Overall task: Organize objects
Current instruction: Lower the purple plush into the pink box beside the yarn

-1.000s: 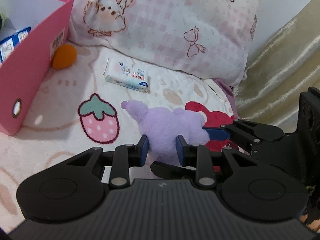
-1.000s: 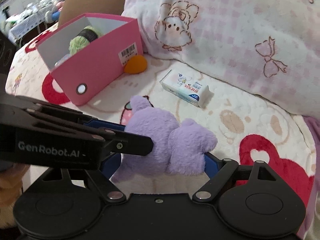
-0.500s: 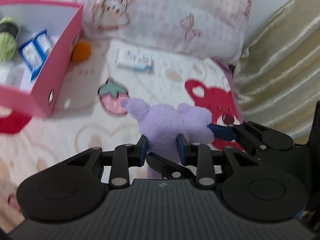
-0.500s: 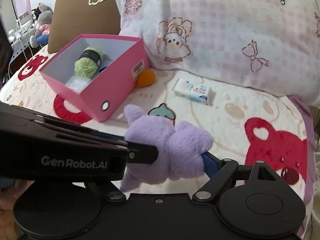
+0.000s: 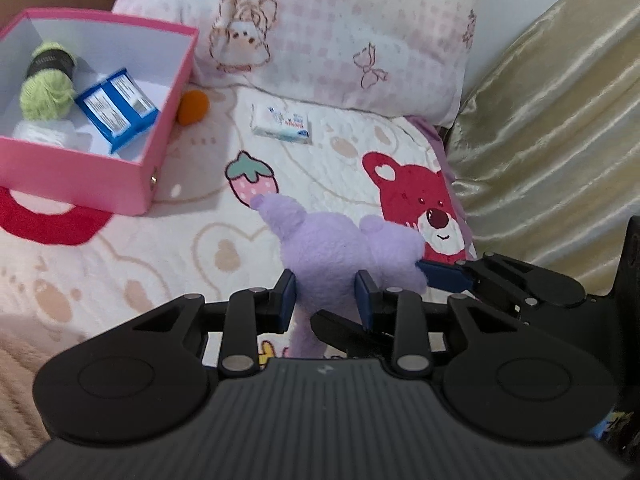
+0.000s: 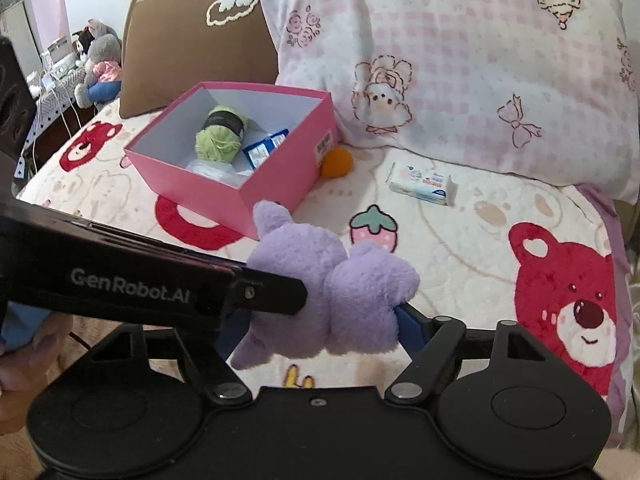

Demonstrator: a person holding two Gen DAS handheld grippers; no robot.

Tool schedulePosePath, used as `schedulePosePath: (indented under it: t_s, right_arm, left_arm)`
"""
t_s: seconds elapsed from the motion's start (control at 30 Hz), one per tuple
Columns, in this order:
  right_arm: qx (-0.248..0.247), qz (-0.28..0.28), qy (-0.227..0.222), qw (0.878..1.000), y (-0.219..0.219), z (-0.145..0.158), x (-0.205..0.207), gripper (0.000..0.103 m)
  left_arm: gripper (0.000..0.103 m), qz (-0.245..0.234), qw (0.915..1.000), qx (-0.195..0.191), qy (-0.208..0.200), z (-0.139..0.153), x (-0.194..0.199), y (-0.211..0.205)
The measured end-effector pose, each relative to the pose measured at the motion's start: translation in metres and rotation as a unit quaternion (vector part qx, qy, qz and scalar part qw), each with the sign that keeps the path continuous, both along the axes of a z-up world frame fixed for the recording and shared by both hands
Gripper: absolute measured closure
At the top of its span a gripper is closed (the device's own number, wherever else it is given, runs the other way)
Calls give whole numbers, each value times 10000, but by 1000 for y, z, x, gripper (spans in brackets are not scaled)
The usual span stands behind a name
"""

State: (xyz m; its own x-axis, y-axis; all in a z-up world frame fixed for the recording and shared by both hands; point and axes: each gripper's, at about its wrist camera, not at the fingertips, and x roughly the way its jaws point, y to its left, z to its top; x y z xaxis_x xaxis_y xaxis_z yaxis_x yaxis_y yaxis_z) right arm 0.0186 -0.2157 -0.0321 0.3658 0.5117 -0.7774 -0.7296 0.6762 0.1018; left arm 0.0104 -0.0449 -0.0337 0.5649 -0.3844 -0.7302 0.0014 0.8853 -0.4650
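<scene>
Carrying plush [image 5: 340, 256] off bed [image 5: 192, 240] | left claw [image 5: 326, 296] clenched on plush, steadying | right claw [image 6: 324, 312] closing on plush, soft bulk needs two grips | box [image 5: 160, 140] likely destination

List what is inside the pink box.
Inside the pink box lie a green yarn ball with a dark band, a blue-and-white carton and a clear white packet. Anything beneath them is covered.
</scene>
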Motion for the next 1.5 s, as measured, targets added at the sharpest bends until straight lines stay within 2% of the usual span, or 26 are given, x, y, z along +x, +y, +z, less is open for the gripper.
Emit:
schedulePosePath:
  t_s: [0.4, 0.77, 1.03, 1.27, 1.37, 1.5]
  right_arm:
    - [107, -49, -212, 9997, 22, 27, -25, 28]
    - [174, 30, -341, 9993, 56, 50, -28, 27]
    - [191, 192, -385, 9989, 88, 61, -19, 27]
    - [320, 440, -289, 9981, 125, 69, -1, 27]
    - [381, 552, -339, 9972, 140, 71, 8, 28]
    - [554, 637, -295, 9960, 162, 73, 30, 30]
  left_arm:
    - [73, -34, 9994, 194, -287, 28, -18, 24]
    - [73, 23, 9987, 298, -412, 56, -14, 61]
    - [73, 180, 9983, 288, -483, 68, -3, 90]
    - [73, 589, 9963, 108, -615, 74, 12, 131]
    - [73, 709, 9948, 135, -719, 77, 25, 146]
    - [72, 826, 9922, 354, -860, 82, 47, 160]
